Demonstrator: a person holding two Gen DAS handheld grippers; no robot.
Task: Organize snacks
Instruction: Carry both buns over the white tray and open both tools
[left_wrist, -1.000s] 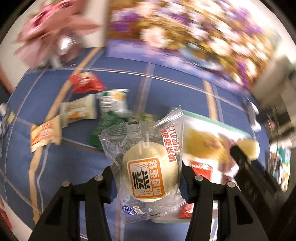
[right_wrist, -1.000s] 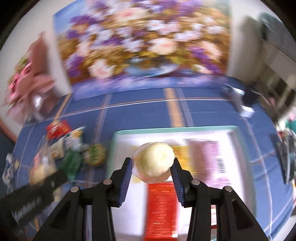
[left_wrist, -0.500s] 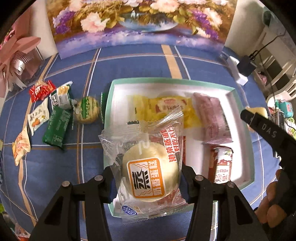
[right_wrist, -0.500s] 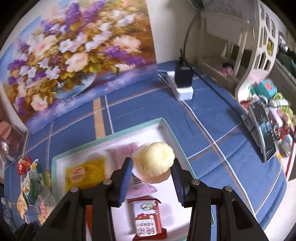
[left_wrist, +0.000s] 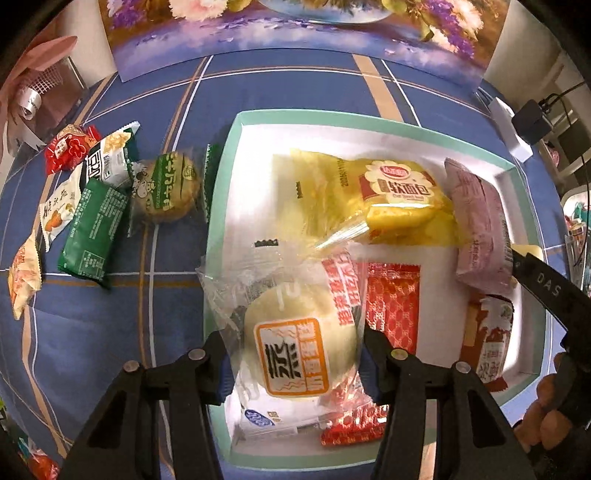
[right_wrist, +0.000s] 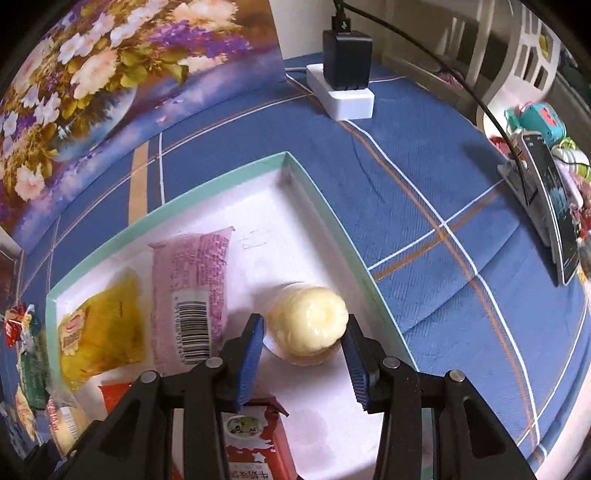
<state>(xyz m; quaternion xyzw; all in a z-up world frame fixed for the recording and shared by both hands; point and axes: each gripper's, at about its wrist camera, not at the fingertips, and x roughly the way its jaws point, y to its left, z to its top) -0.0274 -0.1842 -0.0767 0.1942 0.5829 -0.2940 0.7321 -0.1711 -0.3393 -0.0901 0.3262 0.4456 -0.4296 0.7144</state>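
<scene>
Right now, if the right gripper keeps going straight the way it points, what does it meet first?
Most likely the bare white floor of the tray, near its right wall. The right gripper is shut on the pale cake, which would touch down first. The pink packet lies left of that line; depth is unclear.

Glossy clear plastic bun wrapper (left_wrist: 295, 332), matt white tray (left_wrist: 255, 206), woven blue tablecloth (right_wrist: 424, 192)

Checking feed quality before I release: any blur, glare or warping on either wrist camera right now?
Left wrist: sharp in the middle, glare on the clear wrapper of the bun, tray rim bowed by the fisheye. Right wrist: mostly sharp, cake crisp, slight smear at the far right edge, tablecloth lines curved.
</scene>
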